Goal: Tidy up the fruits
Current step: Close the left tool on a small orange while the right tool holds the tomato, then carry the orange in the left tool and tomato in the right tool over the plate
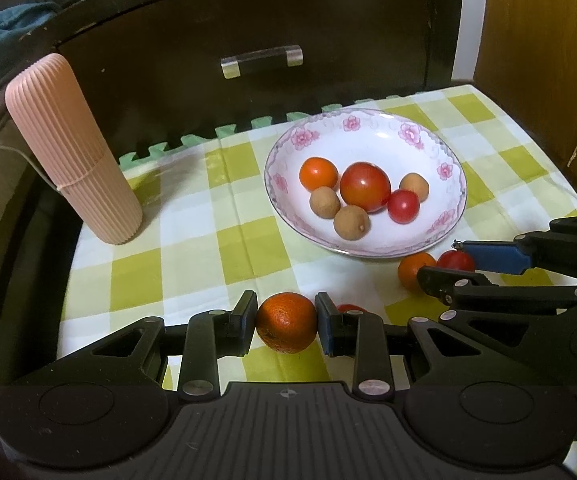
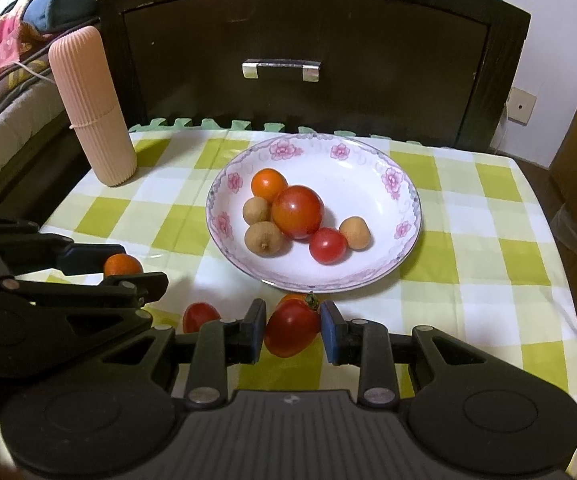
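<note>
My left gripper [image 1: 286, 326] is shut on a small orange [image 1: 286, 328] just above the green-checked cloth; the right wrist view shows this gripper [image 2: 116, 270] at the left with the orange [image 2: 122, 266] in it. An oblong red tomato [image 2: 291, 332] sits between the pads of my right gripper [image 2: 293, 331], which is shut on it in front of the floral plate [image 2: 348, 188]. The plate [image 1: 368, 140] holds an orange, two tomatoes and three brown longans. On the cloth lie a loose orange [image 1: 414, 270] and a small red tomato [image 2: 200, 316].
A tall pink ribbed container [image 1: 74, 152] stands at the cloth's back left. A dark wooden drawer front with a handle [image 2: 280, 70] rises behind the plate. Bedding lies to the left, and a wooden panel [image 1: 548, 40] stands to the right.
</note>
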The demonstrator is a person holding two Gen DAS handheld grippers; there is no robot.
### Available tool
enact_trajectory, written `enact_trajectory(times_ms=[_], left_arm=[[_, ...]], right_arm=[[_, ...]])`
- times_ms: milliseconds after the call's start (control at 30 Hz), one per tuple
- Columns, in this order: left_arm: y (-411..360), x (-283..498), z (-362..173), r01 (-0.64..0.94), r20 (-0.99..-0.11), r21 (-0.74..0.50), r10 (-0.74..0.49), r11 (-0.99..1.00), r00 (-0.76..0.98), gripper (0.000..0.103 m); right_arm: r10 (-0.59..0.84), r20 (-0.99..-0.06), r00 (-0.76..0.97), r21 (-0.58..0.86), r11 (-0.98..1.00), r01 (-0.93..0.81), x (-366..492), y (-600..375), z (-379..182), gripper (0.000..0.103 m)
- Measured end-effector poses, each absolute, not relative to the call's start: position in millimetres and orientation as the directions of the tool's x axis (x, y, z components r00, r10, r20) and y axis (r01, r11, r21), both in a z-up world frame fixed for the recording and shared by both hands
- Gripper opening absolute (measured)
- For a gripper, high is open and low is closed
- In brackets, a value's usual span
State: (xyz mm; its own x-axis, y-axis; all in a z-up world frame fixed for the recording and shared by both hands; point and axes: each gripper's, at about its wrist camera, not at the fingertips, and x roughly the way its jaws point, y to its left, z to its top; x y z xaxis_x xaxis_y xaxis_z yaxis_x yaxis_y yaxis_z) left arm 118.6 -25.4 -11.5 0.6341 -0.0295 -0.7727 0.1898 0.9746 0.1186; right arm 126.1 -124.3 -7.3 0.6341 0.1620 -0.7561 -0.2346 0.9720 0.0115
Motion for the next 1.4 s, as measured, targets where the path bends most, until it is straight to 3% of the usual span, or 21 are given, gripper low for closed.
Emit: enact_trajectory(times_ms=[1033, 1400], left_arm=[[-27, 125, -4, 0.187, -0.751, 0.099, -0.050, 0.977, 0.658, 0.040], [-21, 132, -7, 0.198, -0.780, 0.025, -0.105, 0.980, 0.617, 0.038]], right_arm=[[0.135, -0.730, 0.670, 0.000, 0.980, -0.197, 132, -130, 2, 0.029], [0.149, -0.741, 0.655, 0.014, 0.978, -0.206, 133, -130, -1, 0.029]])
